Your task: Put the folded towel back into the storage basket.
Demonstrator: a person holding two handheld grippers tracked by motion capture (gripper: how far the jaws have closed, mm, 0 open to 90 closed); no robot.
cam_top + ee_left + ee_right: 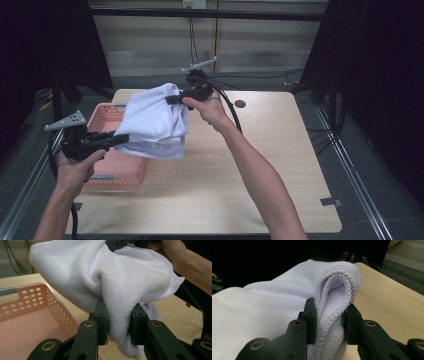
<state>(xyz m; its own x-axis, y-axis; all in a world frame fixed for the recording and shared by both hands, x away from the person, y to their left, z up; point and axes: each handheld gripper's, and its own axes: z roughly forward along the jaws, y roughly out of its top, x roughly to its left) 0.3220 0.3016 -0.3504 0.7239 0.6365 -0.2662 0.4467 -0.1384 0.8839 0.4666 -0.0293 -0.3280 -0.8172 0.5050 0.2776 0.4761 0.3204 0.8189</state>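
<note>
Hanging towel (152, 117) between both claws

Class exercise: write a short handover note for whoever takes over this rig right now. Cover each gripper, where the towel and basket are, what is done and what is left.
Left gripper: shut on a fold of the white towel, low at the near side.
Right gripper: shut on the towel's hemmed edge, higher up at the far side.
Towel: held in the air between both grippers, hanging partly over the pink basket at the table's left.
Done: towel lifted clear, gripped at two places.
Left, probably: spread or fold it, then set it down; the basket looks the likely place.
</note>
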